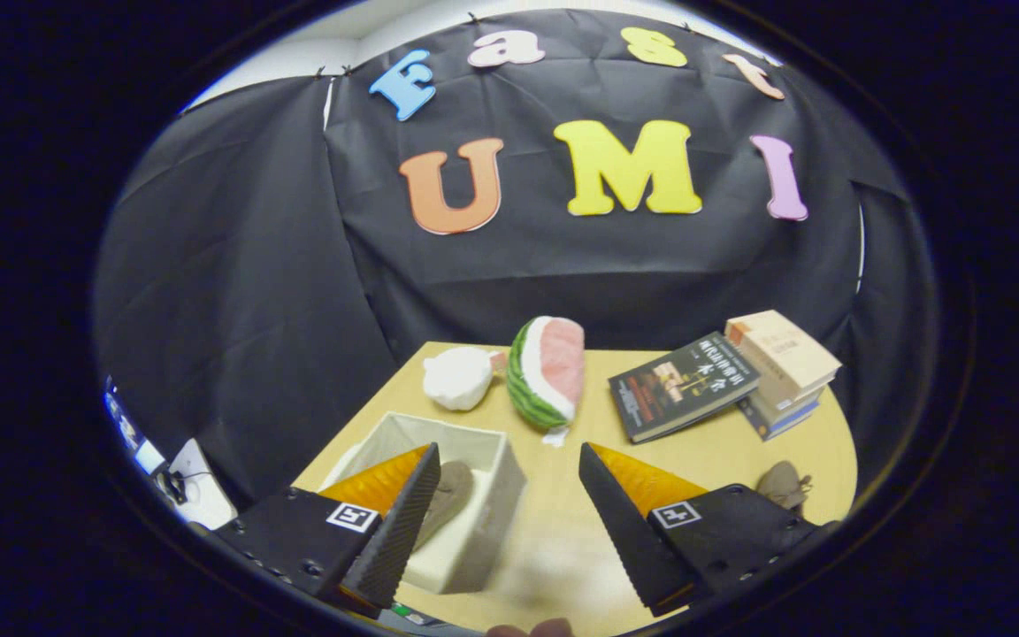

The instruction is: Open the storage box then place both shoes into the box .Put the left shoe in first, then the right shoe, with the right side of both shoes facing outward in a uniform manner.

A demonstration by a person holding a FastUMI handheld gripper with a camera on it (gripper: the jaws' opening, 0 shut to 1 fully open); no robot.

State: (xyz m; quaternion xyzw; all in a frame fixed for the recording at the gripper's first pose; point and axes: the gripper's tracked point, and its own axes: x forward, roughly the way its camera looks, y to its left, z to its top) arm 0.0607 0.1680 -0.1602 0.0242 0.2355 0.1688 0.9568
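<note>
With gripper (505, 482) spread wide and empty, 1 shoe (446, 495) in box (483, 540), swing right to near-right shoe (784, 485), right side outward

Gripper cam is riding on the gripper (509, 513), looking fwd and down along its two spread fingers (403, 522) from above the table (563, 531); it's sitting close to the near edge, w/ the booth wall far behind.
</note>
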